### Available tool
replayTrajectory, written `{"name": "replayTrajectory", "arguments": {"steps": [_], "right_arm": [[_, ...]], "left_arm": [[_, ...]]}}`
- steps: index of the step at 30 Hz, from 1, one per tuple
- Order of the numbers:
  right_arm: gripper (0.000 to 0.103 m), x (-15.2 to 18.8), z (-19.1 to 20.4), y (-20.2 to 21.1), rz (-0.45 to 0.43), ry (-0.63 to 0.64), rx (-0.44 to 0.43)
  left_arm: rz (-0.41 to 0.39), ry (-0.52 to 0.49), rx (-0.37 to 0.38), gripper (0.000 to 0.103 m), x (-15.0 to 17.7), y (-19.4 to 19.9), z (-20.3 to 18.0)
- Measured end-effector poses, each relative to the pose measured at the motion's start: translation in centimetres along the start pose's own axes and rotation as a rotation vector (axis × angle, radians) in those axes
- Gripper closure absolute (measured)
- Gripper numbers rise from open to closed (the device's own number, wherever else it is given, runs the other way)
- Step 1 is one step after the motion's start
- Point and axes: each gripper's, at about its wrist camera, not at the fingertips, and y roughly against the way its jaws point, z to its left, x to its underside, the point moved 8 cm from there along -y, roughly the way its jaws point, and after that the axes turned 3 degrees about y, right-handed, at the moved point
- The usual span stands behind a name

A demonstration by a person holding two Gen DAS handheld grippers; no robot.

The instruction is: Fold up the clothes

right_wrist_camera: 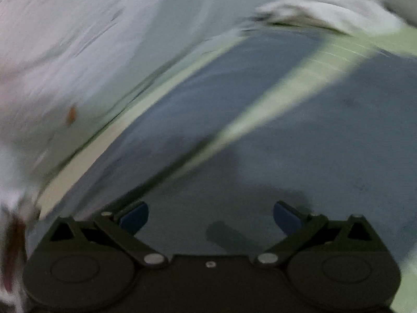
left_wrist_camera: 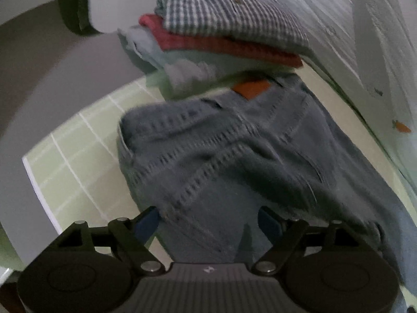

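- Left gripper: blue fingers spread wide, nothing clamped. Denim lies between and under them; whether the pads touch the cloth cannot be told.
- Right gripper: blue pads at full spread, empty, hanging over blue cloth; view heavily smeared.
- Jeans lie crumpled on the green gridded mat, waistband with orange patch at the far end from the left gripper.
- Beyond the waistband: folded stack, checked shirt on top, red piece beneath, pale items under that.
- White printed fabric borders the jeans on the right.
- Bare mat to the left of the jeans; mat edge near.
- Right view: a green mat strip shows between two blue stretches.
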Motion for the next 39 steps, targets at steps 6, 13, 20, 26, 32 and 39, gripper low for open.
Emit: {"name": "replayTrajectory", "arguments": {"steps": [6, 13, 20, 26, 32, 39], "right_arm": [[0.0, 1.2, -8.2, 4.5, -0.068, -0.241, 0.036], [0.0, -0.5, -13.7, 6.7, -0.141, -0.41, 0.033], [0.0, -2.9, -20.6, 6.8, -0.247, -0.637, -0.002], [0.0, -5.9, -23.6, 5.3, -0.267, -0.764, -0.087], [0.0, -6.3, -23.3, 4.8, -0.253, -0.76, -0.086], [0.0, -3.5, -19.5, 4.6, -0.198, -0.714, -0.131]], "left_arm": [[0.019, -0.035, 0.032, 0.019, 2.1, 1.3, -2.0], [0.012, -0.094, 0.055, 0.019, 4.5, 3.1, -4.5], [0.015, -0.111, 0.066, 0.019, 6.1, 4.1, -6.0], [0.015, -0.148, 0.074, 0.014, 7.0, 4.3, -7.8], [0.039, -0.166, 0.088, 0.005, 7.1, 3.6, -8.3], [0.065, -0.07, 0.049, 0.005, 5.7, 2.3, -5.3]]}}
